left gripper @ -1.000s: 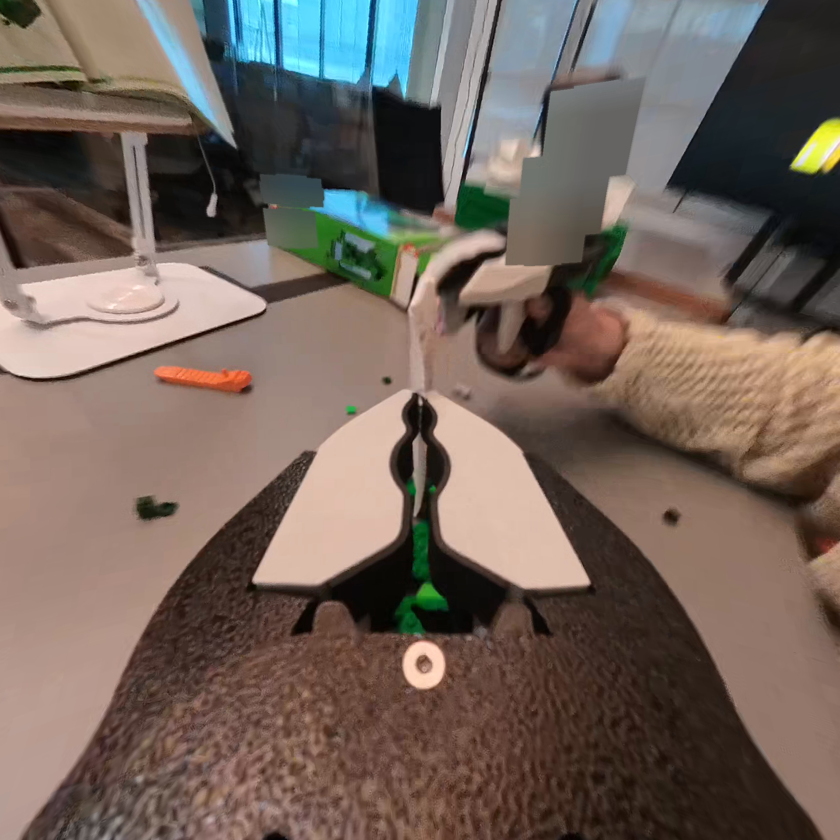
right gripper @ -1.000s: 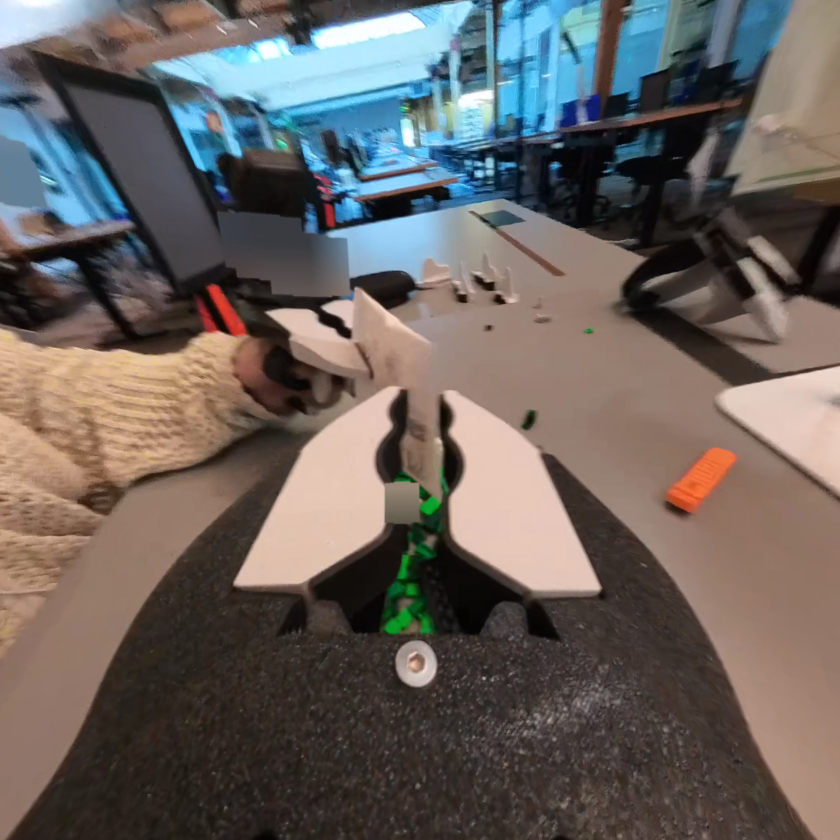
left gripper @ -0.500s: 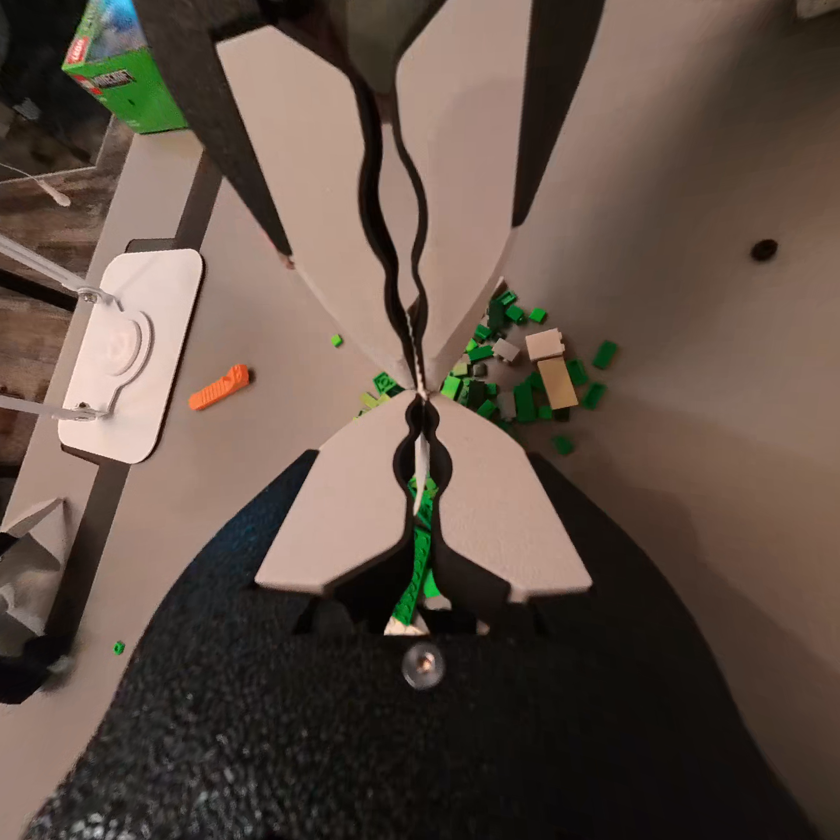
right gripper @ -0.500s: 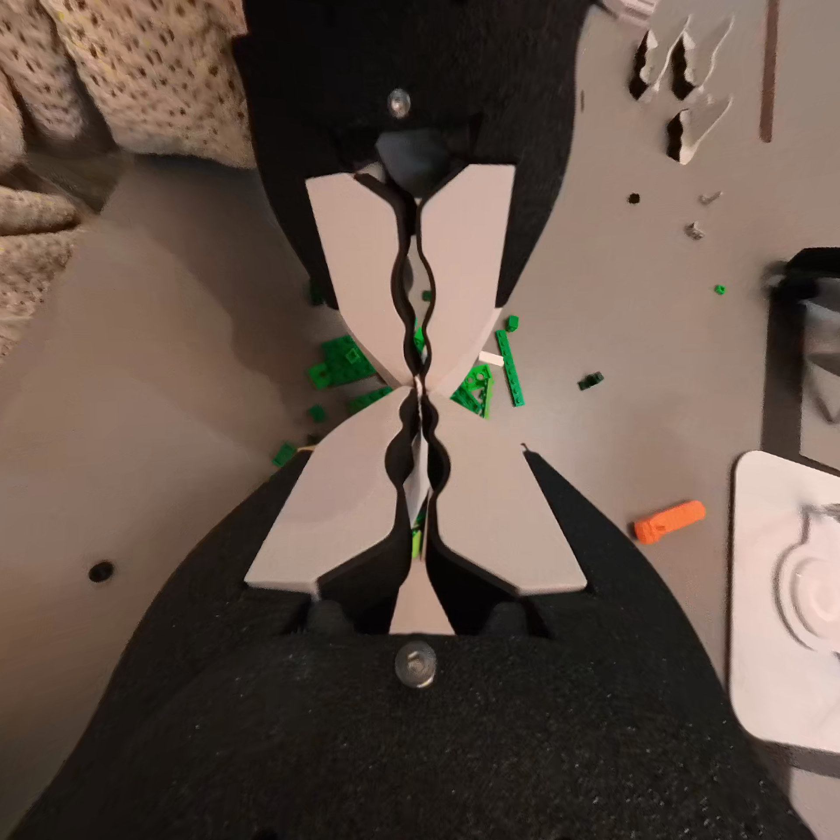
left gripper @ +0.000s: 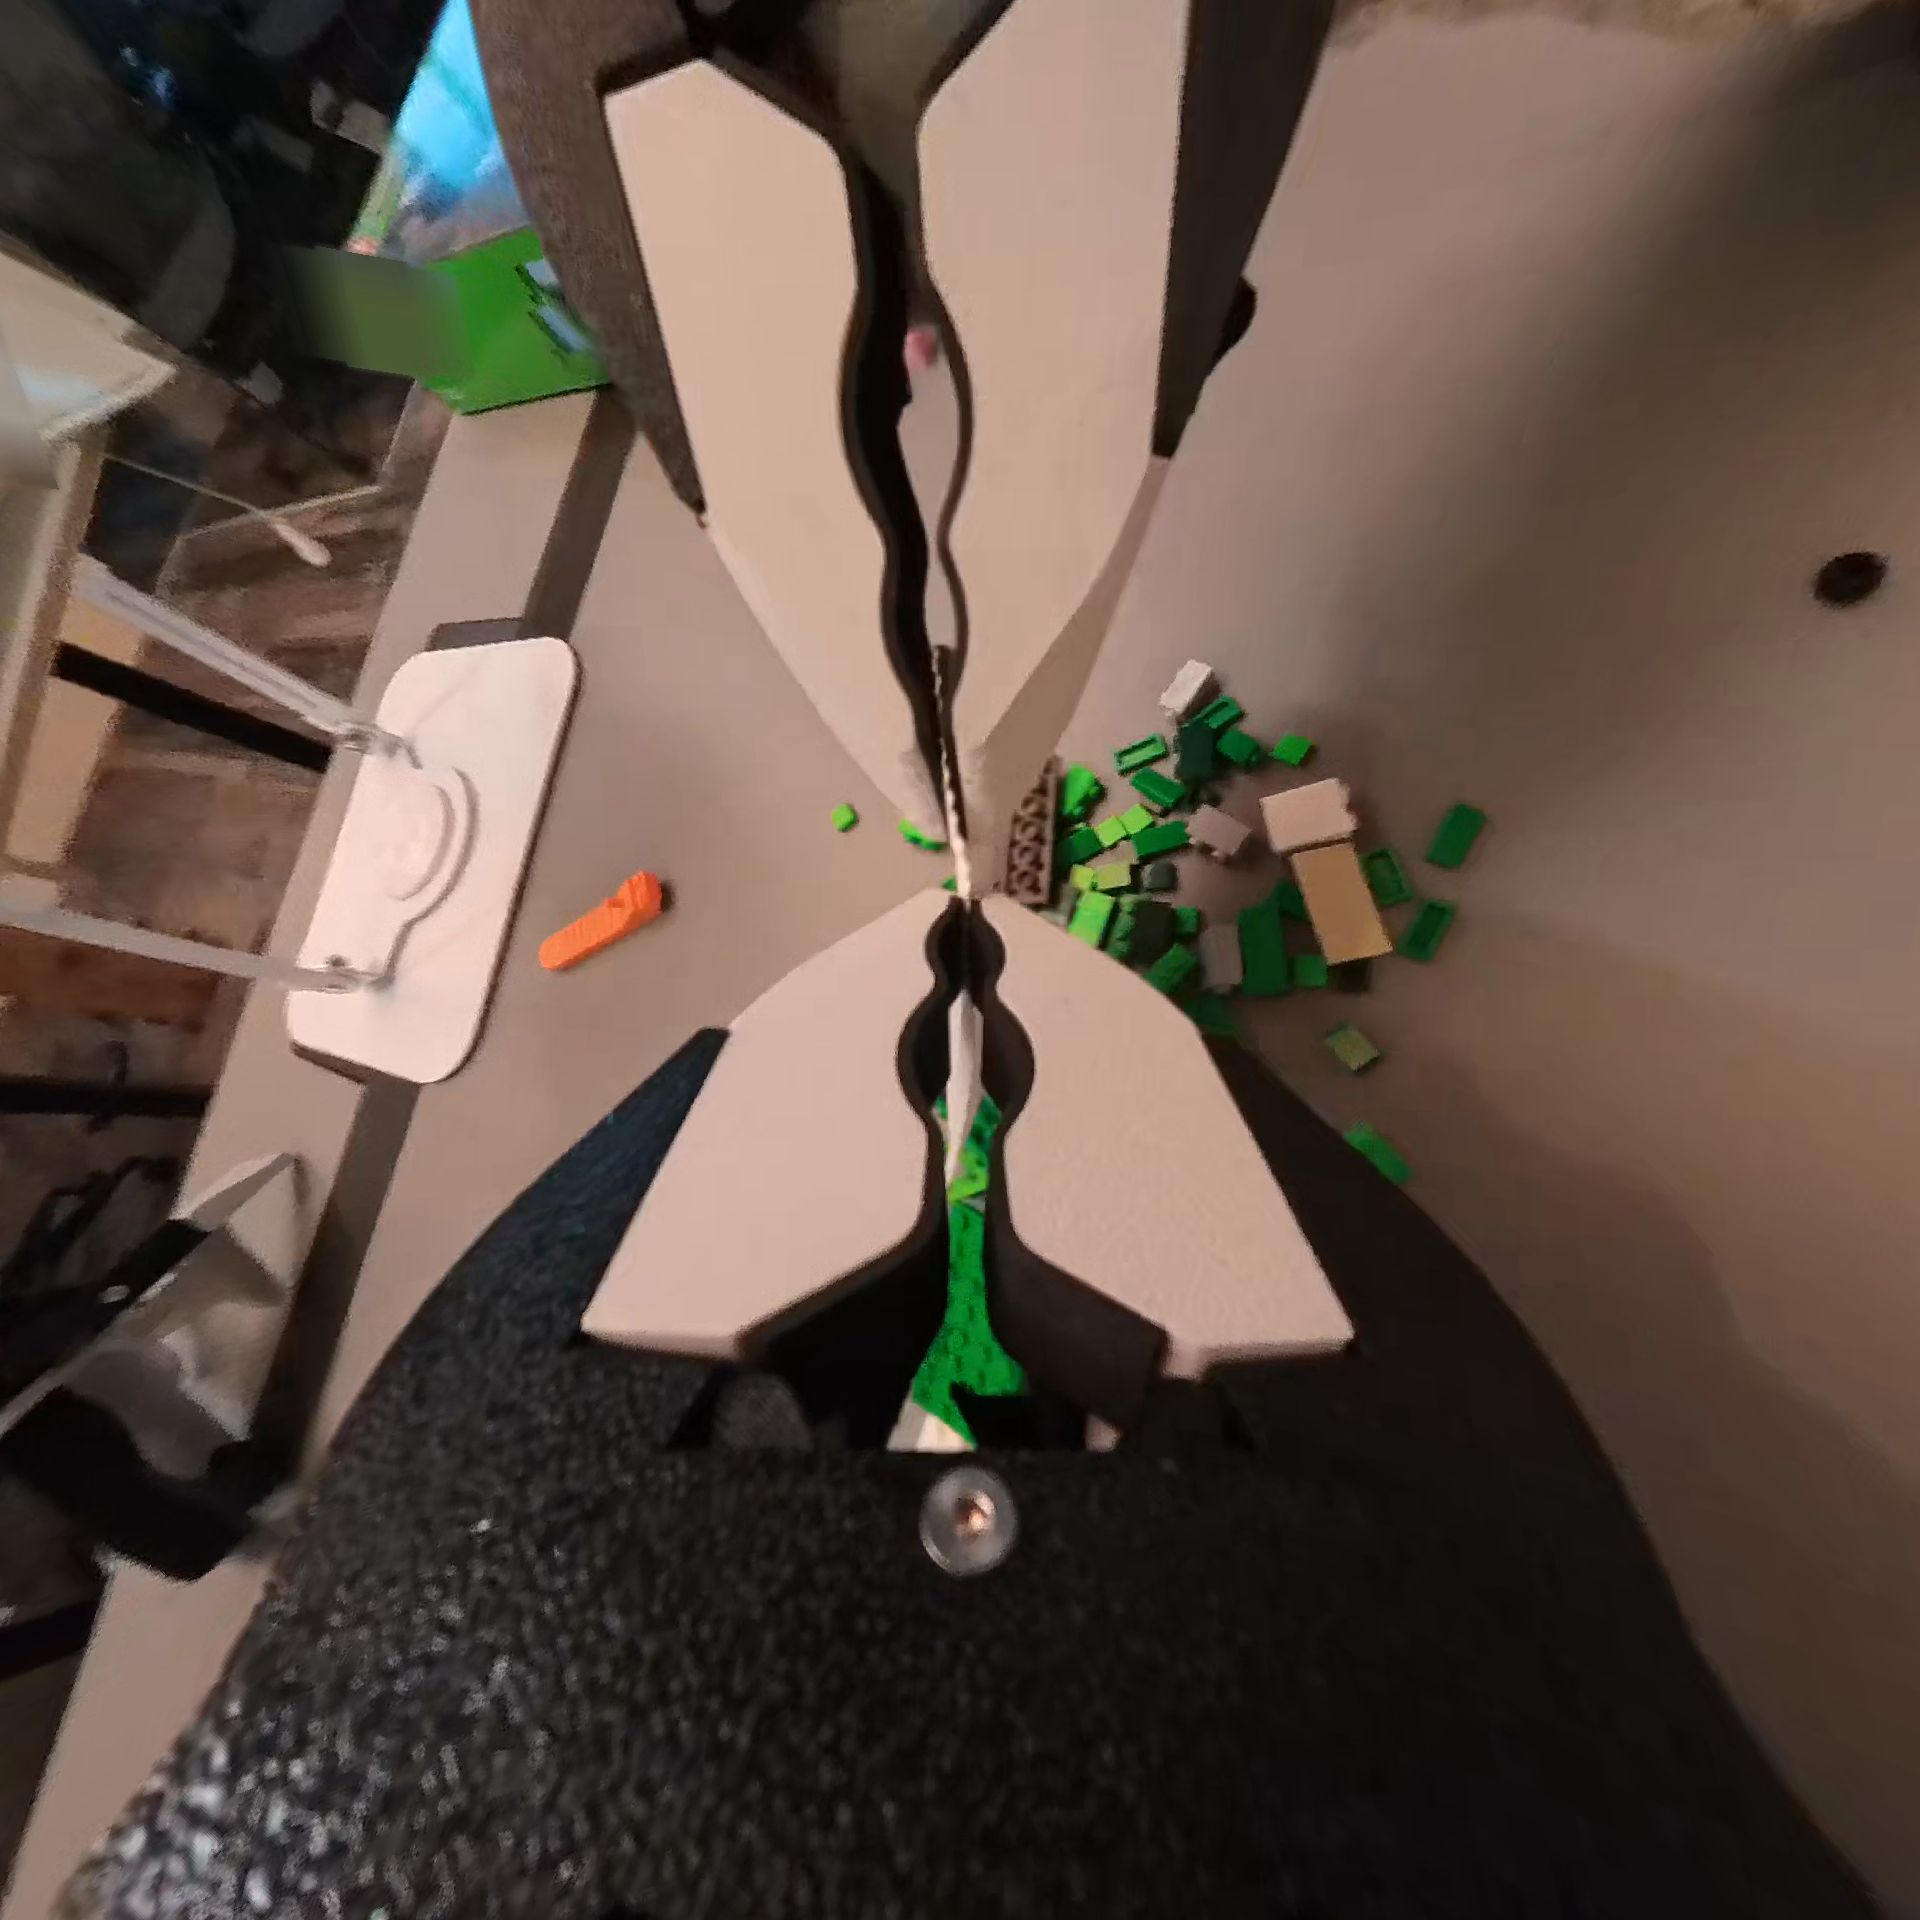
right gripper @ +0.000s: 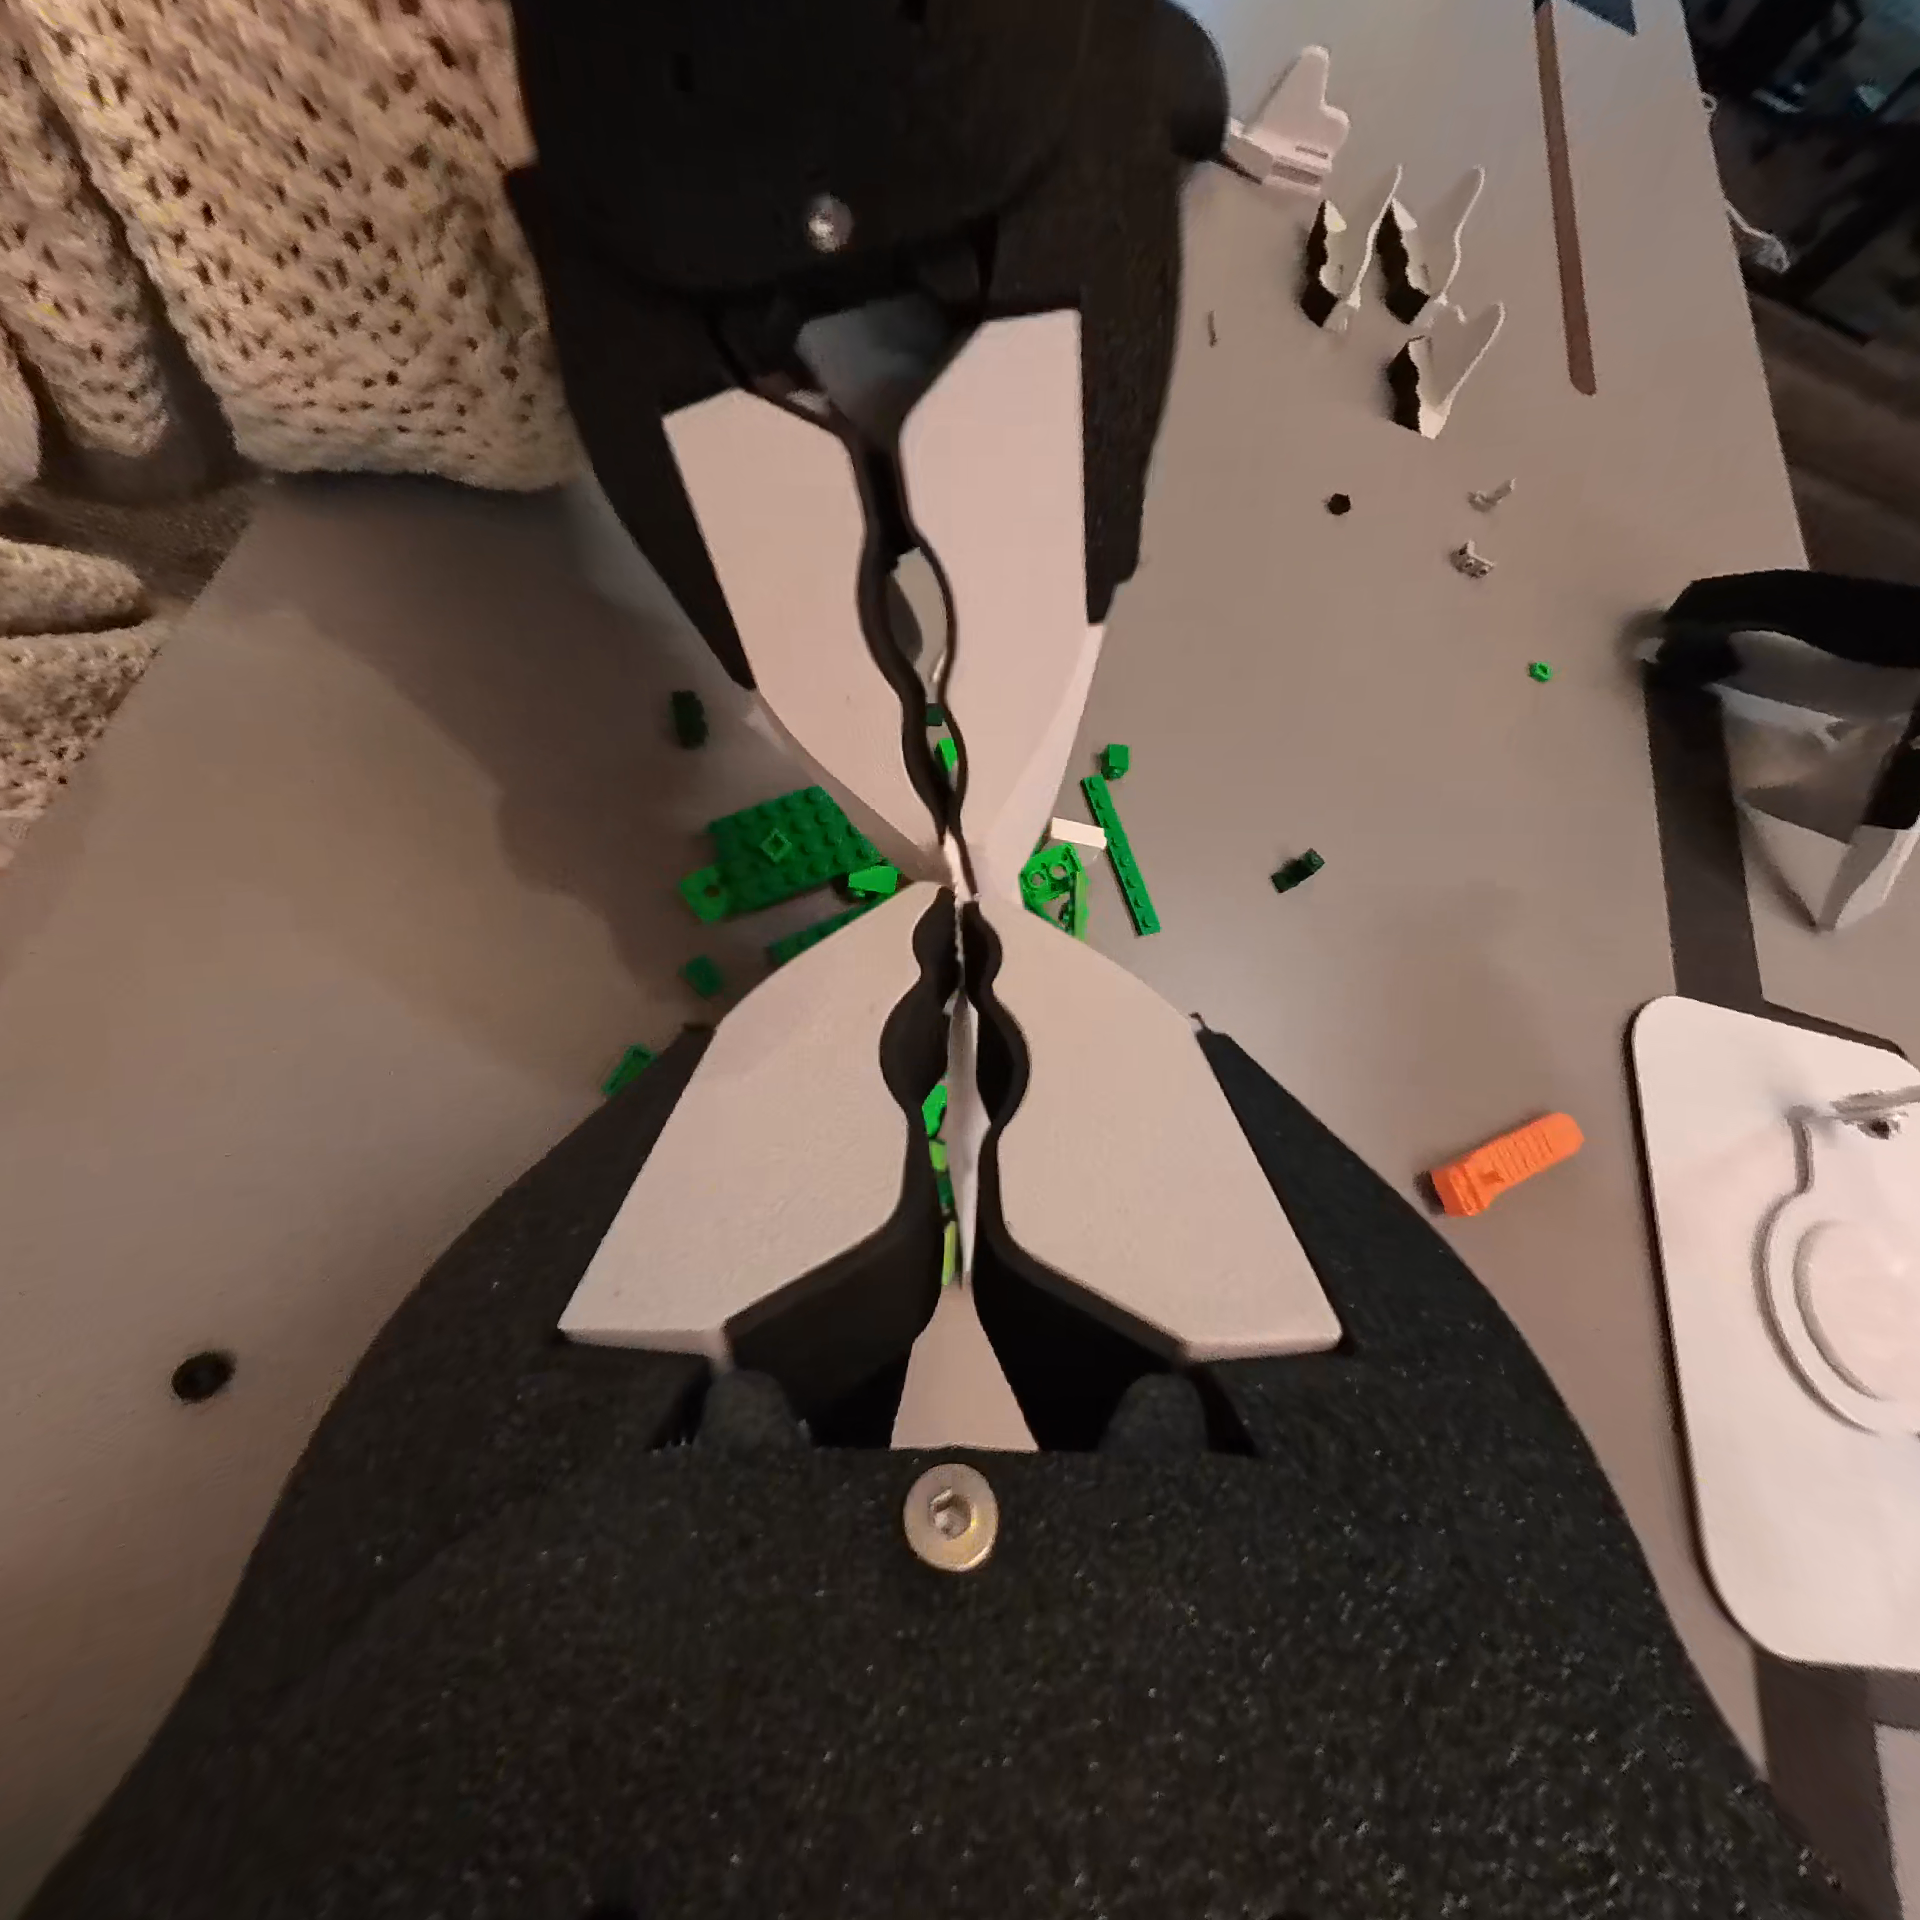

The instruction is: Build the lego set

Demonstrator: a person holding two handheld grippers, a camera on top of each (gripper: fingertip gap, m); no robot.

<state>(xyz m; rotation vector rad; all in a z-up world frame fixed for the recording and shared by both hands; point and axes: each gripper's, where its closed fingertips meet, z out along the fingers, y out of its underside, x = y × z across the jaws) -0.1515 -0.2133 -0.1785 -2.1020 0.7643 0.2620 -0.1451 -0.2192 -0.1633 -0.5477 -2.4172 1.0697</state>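
Both grippers point down over the grey table and meet tip to tip. My left gripper (left gripper: pixel 961 914) is shut on the thin edge of a white bag (left gripper: pixel 964 1049). My right gripper (right gripper: pixel 961 906) is shut on the same white bag (right gripper: pixel 961 1382). Each gripper shows from above in the other's view, the right one (left gripper: pixel 951 831) and the left one (right gripper: pixel 951 852). A loose pile of green, grey and tan Lego pieces (left gripper: pixel 1195 894) lies on the table under the tips. A green studded plate (right gripper: pixel 784 847) and a long green strip (right gripper: pixel 1122 868) lie there too.
An orange brick separator (left gripper: pixel 603 923) (right gripper: pixel 1507 1164) lies apart from the pile. A white stand base (left gripper: pixel 436 862) (right gripper: pixel 1787 1320) sits at the table edge. A green box (left gripper: pixel 499 332), another opened bag (right gripper: pixel 1818 779), spare white fingers (right gripper: pixel 1403 291) and a knitted sleeve (right gripper: pixel 260 260) are around. The grippers are tip to tip, or close to it. The green studded plate (right gripper: pixel 784 847) lies around 11 centimeters away from my left fingertips.
One second ago both grippers looked level across the table with the bag between them. They have tilted to look down, and Lego pieces now show on the table beneath.
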